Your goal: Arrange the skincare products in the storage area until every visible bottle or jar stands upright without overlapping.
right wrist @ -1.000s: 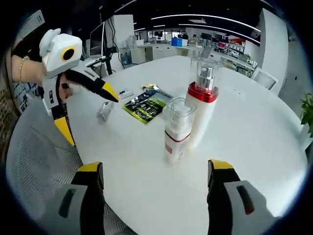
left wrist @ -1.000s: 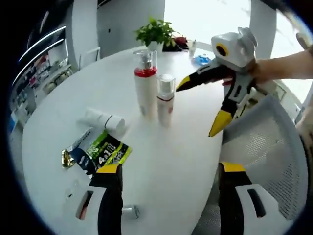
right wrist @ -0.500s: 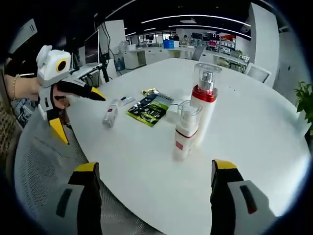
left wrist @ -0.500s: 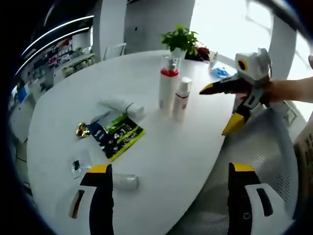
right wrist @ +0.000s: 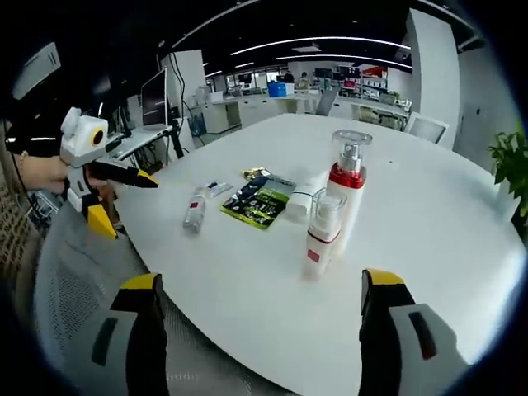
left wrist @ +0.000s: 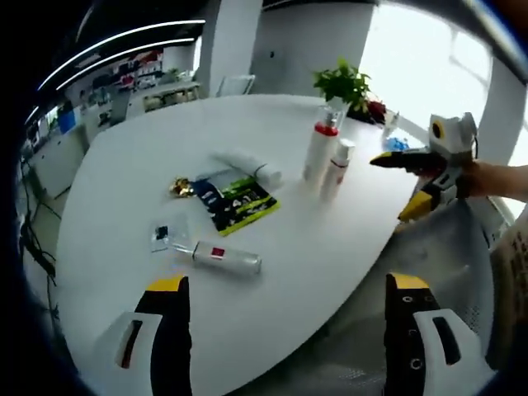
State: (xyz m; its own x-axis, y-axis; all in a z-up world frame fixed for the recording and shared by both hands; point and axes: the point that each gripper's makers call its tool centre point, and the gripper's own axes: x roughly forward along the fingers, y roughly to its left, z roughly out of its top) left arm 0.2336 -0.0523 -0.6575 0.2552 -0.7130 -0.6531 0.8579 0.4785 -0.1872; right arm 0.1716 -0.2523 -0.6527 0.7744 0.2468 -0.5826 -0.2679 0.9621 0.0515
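The lying bottle [left wrist: 226, 258], long axis along the tabletop [left wrist: 124, 165] edge, is nearer the left tongs [left wrist: 285, 330]; both tongs gape empty.

Large white oval table [left wrist: 124, 173], mesh chair [right wrist: 66, 280] beside it, bright window [left wrist: 429, 58], potted plant [left wrist: 345, 82], ceiling light strips [right wrist: 305, 41], office desks behind.
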